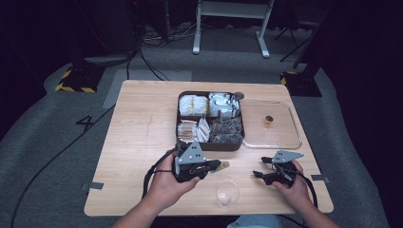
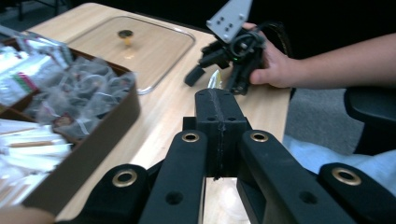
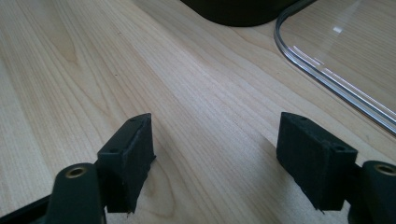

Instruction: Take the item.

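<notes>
A person sat at a pale wooden worktop with hand-held tongs in each hand. The left tongs were closed tight on a small packet, whose pale yellowish end stuck out past the tips; in the left gripper view a thin sliver of it showed just beyond the pressed-together jaws. It looked flat and light, like a sachet or tea bag, though its print was too small to read. The packet hung just above and beside a clear plastic cup standing upright and seemingly empty near the person's edge of the worktop, so the likely aim was to drop it in there.

The right tongs were wide open and held nothing, resting low over bare wood to the right of the cup, probably waiting out of the way.

Behind the cup sat a dark compartment box with sections of white, silvery and dark net-like packets, seemingly the source of the held one. Its transparent lid, with a small knob, lay flat on the worktop touching the box's right side, leaving the compartments open to reach.
</notes>
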Demonstrator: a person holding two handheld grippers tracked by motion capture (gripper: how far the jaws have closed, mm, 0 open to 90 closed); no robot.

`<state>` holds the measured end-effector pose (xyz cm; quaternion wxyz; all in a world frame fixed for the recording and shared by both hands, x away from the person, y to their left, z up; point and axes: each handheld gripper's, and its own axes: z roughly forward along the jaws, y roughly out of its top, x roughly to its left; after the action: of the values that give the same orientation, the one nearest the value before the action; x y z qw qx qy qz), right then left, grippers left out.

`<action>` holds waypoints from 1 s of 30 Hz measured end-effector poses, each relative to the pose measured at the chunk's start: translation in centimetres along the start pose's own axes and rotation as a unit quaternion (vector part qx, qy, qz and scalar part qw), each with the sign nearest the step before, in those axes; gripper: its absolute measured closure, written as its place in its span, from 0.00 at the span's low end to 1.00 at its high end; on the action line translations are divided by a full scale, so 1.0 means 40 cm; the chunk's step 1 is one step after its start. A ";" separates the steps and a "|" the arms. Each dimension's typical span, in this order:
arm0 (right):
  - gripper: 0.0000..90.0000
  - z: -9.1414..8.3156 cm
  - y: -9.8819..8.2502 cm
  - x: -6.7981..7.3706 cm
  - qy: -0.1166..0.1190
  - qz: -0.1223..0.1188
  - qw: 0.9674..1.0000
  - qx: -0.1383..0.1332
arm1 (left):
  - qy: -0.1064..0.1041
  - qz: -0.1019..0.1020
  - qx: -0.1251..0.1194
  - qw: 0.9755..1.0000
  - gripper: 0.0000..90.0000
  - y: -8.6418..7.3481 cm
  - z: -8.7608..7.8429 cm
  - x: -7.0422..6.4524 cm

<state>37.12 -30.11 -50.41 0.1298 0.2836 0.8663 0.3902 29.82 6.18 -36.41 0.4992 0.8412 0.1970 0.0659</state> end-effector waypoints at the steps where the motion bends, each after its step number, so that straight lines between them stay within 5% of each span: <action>1: 0.31 0.000 0.000 0.000 0.000 0.000 1.000 0.000 | -0.007 0.002 0.001 1.000 1.00 -0.004 0.006 -0.007; 10: 0.31 0.000 0.000 0.000 -0.001 0.001 1.000 0.000 | -0.054 0.008 0.007 0.999 1.00 -0.035 0.053 -0.041; 26: 0.31 0.000 0.000 0.000 0.000 0.000 1.000 0.000 | -0.075 0.013 0.012 0.997 1.00 -0.067 0.117 -0.058; 27: 0.31 0.000 0.000 0.000 0.000 0.000 1.000 0.000 | -0.081 0.009 0.013 0.997 0.99 -0.069 0.120 -0.059; 30: 0.31 0.000 0.000 0.000 0.000 0.000 1.000 0.000 | -0.079 0.013 0.017 0.997 0.75 -0.075 0.128 -0.060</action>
<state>37.13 -30.11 -50.41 0.1301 0.2835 0.8662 0.3903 28.41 2.34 -41.34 0.4984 0.8544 0.1470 0.0020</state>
